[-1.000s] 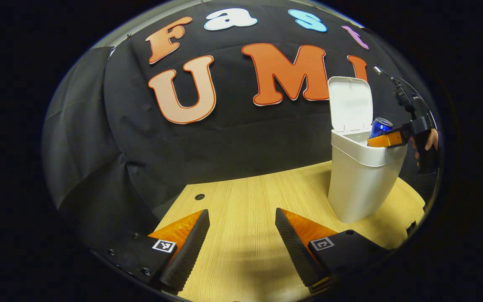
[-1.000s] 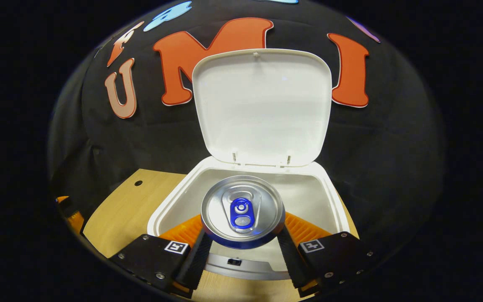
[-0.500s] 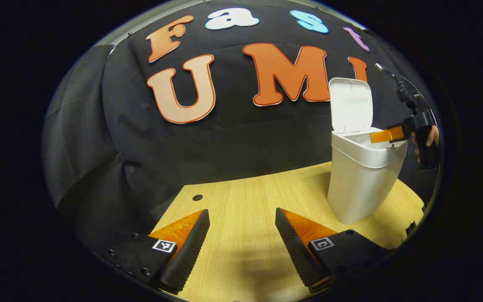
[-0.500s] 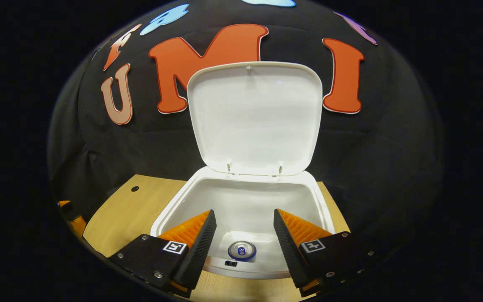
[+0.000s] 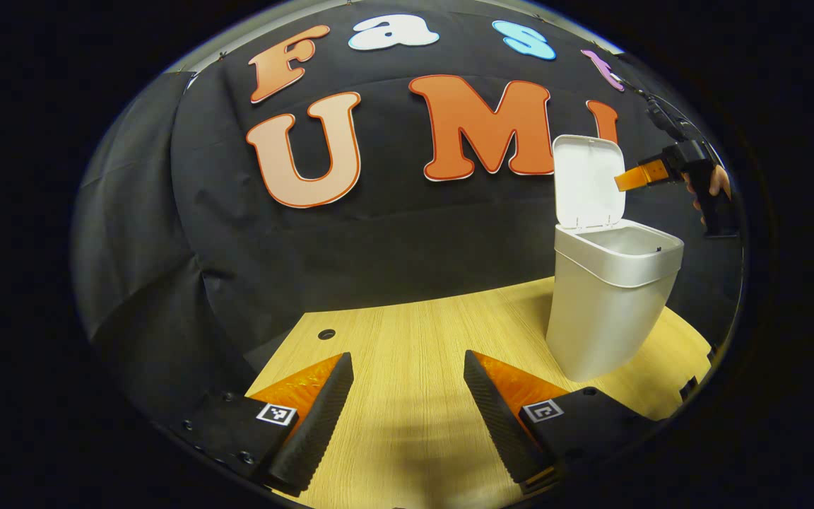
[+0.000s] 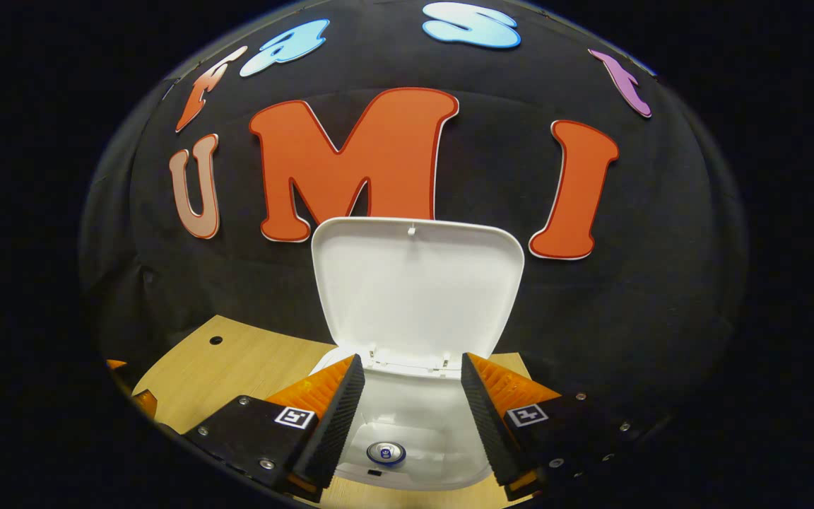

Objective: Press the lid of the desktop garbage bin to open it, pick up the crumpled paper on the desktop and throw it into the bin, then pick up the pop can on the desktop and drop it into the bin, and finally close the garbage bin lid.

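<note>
The white bin (image 5: 608,304) stands on the wooden table at the right of the left gripper view, its lid (image 5: 588,180) swung upright. In the right gripper view I look down past the lid (image 6: 415,286) into the bin (image 6: 417,417), where the pop can (image 6: 386,452) lies at the bottom. My right gripper (image 6: 407,417) hangs open above the bin mouth with nothing between its fingers. It also appears far off in the left gripper view, the right gripper (image 5: 636,177) level with the raised lid, held by a hand (image 5: 718,182). My left gripper (image 5: 407,417) is open low over the table, left of the bin.
The wooden table (image 5: 421,339) has a small round hole (image 5: 326,334) near its back left edge. Black cloth closes off the back and left side. A table edge runs just right of the bin (image 5: 689,353).
The right gripper let go of the pop can, which dropped into the bin, then rose clear of the rim to lid height. The left gripper stayed put.
</note>
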### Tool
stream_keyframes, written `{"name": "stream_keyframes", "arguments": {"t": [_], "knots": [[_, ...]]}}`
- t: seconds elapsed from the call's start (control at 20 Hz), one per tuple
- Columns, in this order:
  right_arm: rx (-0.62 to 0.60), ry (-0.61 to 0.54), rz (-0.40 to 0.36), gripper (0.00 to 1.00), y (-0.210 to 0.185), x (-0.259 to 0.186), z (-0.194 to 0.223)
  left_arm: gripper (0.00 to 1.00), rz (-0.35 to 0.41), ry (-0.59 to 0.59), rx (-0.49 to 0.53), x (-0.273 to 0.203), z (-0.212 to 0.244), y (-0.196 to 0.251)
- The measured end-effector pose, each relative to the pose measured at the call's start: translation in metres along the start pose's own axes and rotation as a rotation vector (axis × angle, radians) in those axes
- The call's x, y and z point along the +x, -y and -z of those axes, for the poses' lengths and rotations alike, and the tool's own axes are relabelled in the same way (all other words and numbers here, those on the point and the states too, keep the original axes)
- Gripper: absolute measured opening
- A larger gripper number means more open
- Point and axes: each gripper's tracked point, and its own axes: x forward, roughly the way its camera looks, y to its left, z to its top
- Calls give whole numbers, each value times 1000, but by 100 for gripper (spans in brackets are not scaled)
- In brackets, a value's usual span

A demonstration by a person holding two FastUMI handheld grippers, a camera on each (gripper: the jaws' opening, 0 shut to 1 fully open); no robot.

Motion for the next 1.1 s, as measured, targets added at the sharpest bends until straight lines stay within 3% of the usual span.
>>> {"name": "stream_keyframes", "arguments": {"t": [0.6, 0.9, 1.1], "knots": [[-33, 223, 7, 84, 3, 11, -126, 100, -25, -15, -31, -2, 13, -9], [-36, 210, 23, 84, 8, 39, -137, 100, -46, -13, -33, -8, 14, -14], [-25, 149, 39, 84, 14, 57, -123, 100, -80, -28, -41, -14, 22, -28]]}}
